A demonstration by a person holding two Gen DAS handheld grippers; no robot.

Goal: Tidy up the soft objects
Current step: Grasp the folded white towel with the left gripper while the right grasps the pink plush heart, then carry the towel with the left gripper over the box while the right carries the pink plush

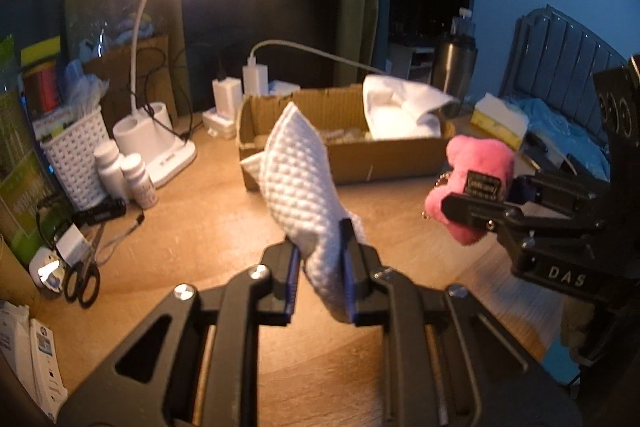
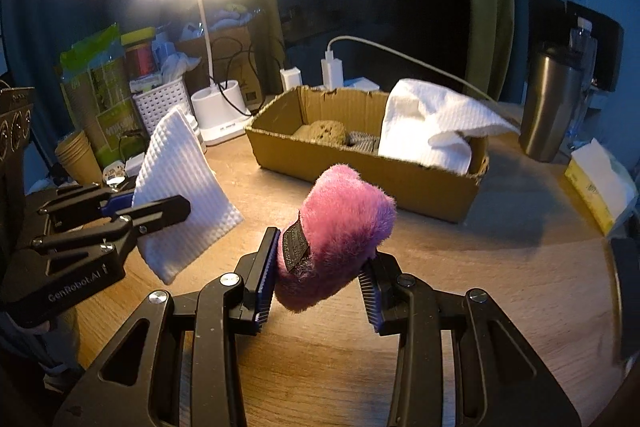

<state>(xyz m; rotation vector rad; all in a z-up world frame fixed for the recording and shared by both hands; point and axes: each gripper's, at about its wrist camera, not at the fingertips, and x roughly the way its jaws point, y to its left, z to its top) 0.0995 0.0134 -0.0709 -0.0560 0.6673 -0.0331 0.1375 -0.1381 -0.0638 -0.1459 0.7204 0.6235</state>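
My left gripper [image 1: 322, 259] is shut on a white quilted cloth [image 1: 298, 171] and holds it above the wooden table; it also shows in the right wrist view [image 2: 180, 187]. My right gripper [image 2: 318, 267] is shut on a pink plush toy [image 2: 340, 223] with a black label, held above the table; the toy shows in the left wrist view [image 1: 470, 183] at right. A cardboard box [image 2: 372, 179] stands behind both, holding a brown sponge [image 2: 322, 133], a grey item and a white towel [image 2: 432, 123] draped over its right end.
A lit desk lamp [image 1: 160, 143], a white basket [image 1: 78, 155], two white bottles [image 1: 124, 173], scissors [image 1: 82, 277] and chargers stand at left. A steel tumbler [image 2: 550, 107] and a tissue pack [image 2: 600, 187] are at right.
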